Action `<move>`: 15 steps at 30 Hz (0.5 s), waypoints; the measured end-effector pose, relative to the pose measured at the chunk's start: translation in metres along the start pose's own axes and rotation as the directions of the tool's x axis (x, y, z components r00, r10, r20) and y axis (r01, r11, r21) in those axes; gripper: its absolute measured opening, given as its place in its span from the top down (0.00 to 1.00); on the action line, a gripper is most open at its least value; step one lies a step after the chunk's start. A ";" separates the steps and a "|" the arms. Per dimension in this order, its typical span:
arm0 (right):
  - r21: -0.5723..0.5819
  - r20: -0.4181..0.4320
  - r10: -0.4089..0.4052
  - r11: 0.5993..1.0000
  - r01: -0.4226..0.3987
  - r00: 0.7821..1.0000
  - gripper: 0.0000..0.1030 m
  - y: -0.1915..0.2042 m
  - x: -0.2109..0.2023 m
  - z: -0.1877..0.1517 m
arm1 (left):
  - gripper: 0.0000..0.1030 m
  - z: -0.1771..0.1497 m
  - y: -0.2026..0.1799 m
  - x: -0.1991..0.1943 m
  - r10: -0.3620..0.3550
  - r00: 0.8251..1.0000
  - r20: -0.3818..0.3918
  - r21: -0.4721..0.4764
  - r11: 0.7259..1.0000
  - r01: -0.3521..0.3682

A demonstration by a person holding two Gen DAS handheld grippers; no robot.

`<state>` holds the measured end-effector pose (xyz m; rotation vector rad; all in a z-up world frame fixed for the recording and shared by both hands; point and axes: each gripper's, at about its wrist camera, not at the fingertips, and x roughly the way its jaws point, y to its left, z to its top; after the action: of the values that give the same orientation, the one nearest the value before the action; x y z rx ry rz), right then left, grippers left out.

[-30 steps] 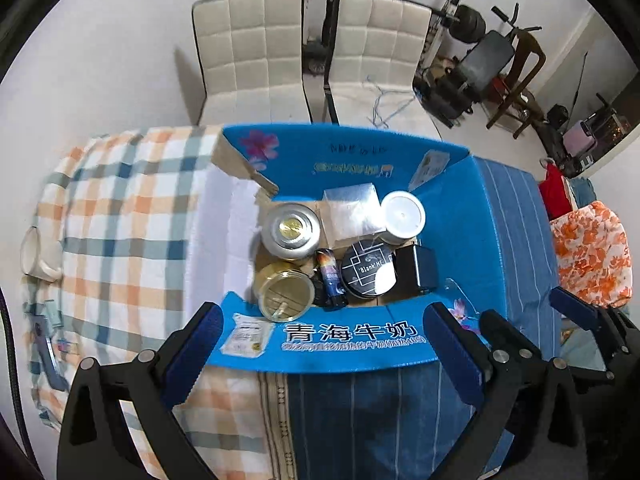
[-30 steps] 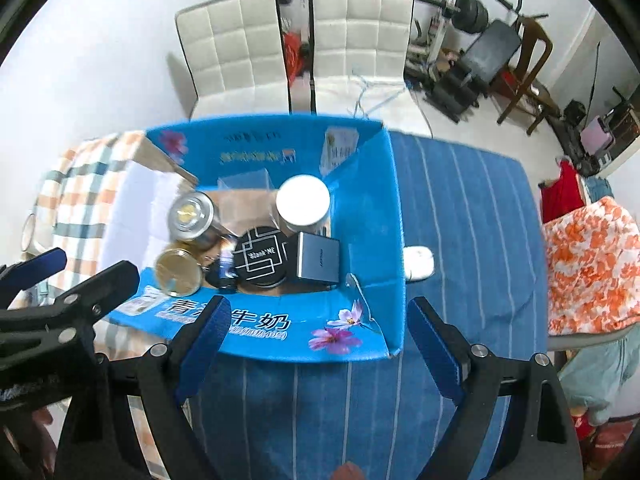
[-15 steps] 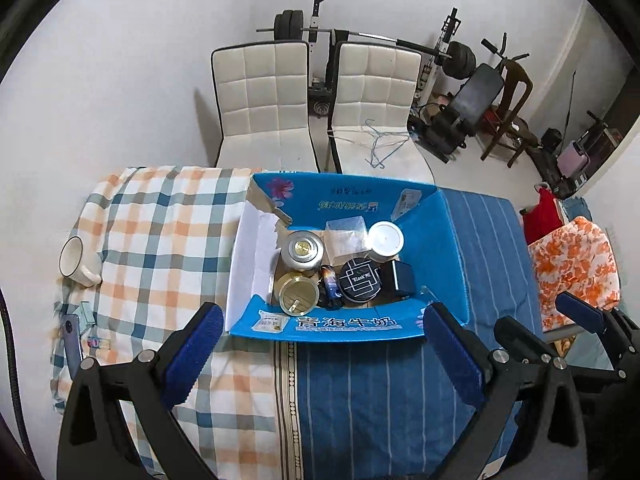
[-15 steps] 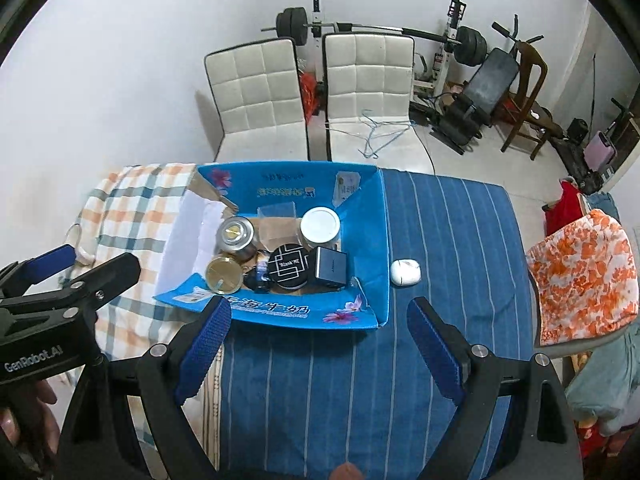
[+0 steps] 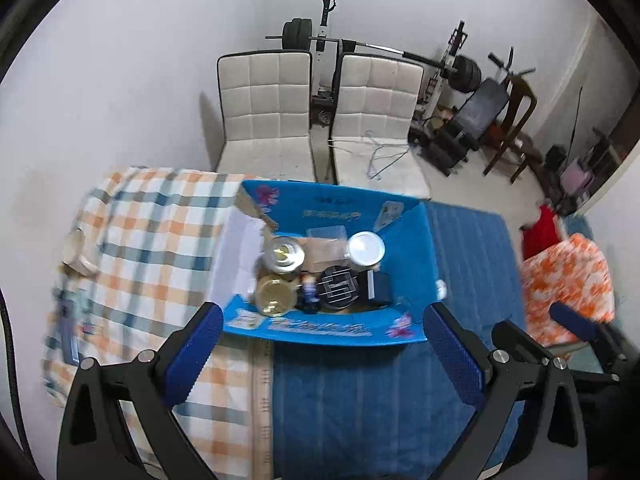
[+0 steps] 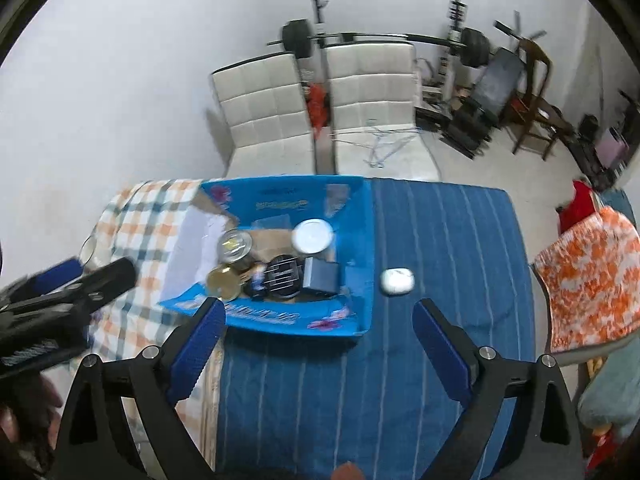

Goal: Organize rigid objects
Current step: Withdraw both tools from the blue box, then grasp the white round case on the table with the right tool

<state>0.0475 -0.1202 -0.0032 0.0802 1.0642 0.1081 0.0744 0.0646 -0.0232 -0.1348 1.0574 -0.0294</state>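
Note:
An open blue cardboard box [image 5: 408, 248] sits on the table where the plaid and blue striped cloths meet. Inside it are a silver tin [image 5: 285, 254], a gold tin [image 5: 274, 295], a white-lidded jar [image 5: 366, 248], a black round tin [image 5: 338, 286], a black box [image 5: 378, 290] and a small bottle [image 5: 309, 292]. My left gripper [image 5: 321, 314] hovers open above the box's near wall, holding nothing. My right gripper [image 6: 318, 310] is also open and empty, high over the blue cloth. A small white case [image 6: 397, 281] lies on that cloth just right of the box [image 6: 362, 240].
A white mug [image 5: 76, 252] stands at the plaid cloth's left edge. Two white padded chairs [image 5: 268, 112] are behind the table, with gym equipment [image 5: 460, 76] beyond. An orange floral cloth [image 5: 568, 280] drapes over a seat at the right.
Both grippers have pulled up and back from the box, so it looks much smaller than a second ago. Both stay open. The box's contents have not moved.

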 end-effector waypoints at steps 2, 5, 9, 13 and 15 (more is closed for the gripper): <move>0.071 -0.013 -0.040 0.997 0.041 0.999 0.06 -0.031 0.012 0.003 | 0.00 0.002 -0.003 0.007 -0.005 1.000 0.016 -0.026 1.000 0.005; 0.185 -0.058 -0.096 0.977 0.105 0.994 0.06 -0.083 0.037 0.006 | 0.00 0.007 -0.010 0.031 -0.015 1.000 -0.004 -0.051 0.999 0.015; 0.296 -0.144 -0.115 0.943 0.153 0.983 0.06 -0.143 0.087 0.006 | 0.00 0.009 -0.027 0.080 -0.013 0.997 -0.073 -0.047 0.999 0.010; 0.347 -0.217 -0.050 0.930 0.125 0.975 0.06 -0.168 0.158 0.004 | 0.00 0.009 -0.047 0.132 0.120 0.987 -0.106 0.020 0.993 -0.118; 0.350 -0.272 -0.014 0.930 0.113 0.962 0.06 -0.169 0.201 0.003 | 0.00 0.009 -0.055 0.161 0.188 0.974 -0.128 0.058 0.982 -0.181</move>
<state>0.1555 -0.2619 -0.1957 0.3748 1.3461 -0.1443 0.1634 -0.0038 -0.1512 0.0080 1.1986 0.1066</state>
